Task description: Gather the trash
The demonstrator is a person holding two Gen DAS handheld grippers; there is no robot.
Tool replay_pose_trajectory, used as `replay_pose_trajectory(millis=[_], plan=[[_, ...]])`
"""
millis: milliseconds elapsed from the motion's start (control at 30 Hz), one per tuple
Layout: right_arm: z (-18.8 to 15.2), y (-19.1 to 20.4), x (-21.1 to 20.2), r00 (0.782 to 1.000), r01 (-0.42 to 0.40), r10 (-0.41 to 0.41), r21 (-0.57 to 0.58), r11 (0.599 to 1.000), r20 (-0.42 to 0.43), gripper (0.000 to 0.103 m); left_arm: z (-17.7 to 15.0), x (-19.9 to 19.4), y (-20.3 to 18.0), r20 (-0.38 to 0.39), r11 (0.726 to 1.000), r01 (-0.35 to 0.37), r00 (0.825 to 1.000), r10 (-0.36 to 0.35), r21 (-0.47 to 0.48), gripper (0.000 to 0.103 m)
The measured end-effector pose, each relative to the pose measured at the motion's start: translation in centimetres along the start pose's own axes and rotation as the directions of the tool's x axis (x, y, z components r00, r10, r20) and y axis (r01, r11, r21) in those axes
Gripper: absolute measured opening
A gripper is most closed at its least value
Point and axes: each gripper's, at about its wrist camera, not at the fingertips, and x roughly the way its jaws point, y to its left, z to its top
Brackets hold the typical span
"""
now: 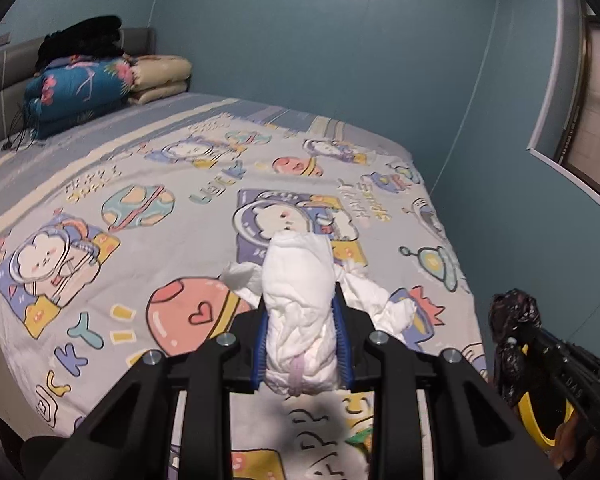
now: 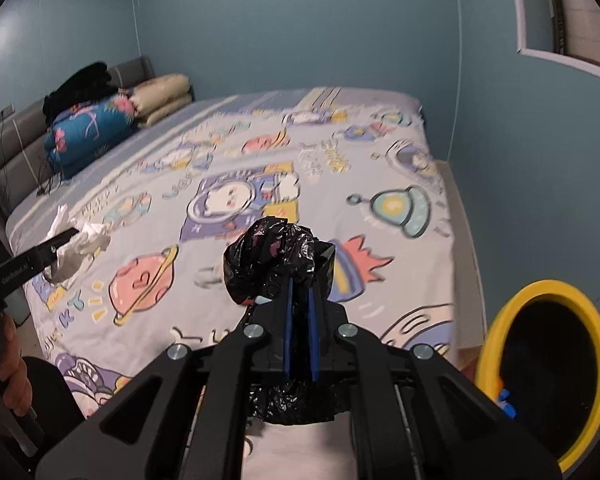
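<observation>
My left hand-held gripper clamped on crumpled white tissue wad, held above bed. My right hand-held gripper closed tight on scrunched black plastic bag, over bed's near edge. Yellow-rimmed bin stands beside bed, at right.

bed with cartoon space-print cover, folded blue floral quilt and beige quilt by grey headboard, teal wall
</observation>
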Motion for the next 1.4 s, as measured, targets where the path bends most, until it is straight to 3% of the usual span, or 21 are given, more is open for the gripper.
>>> replay_pose_trajectory(millis=[800, 1400], plan=[[2.4, -9.1, -7.8, 0.976, 0.118, -0.132, 0.092, 0.989, 0.171, 0.006, 1.7, -1.0, -13.1, 0.009, 0.974, 0.153, 0.988, -0.156, 0.167, 0.026], [0.8, -18.2, -10.7, 0.943, 0.235, -0.275, 0.21, 0.949, 0.189, 0.006, -0.5, 0.1, -25.5, -0.043, 0.895, 0.301, 0.952, -0.305, 0.328, 0.026]])
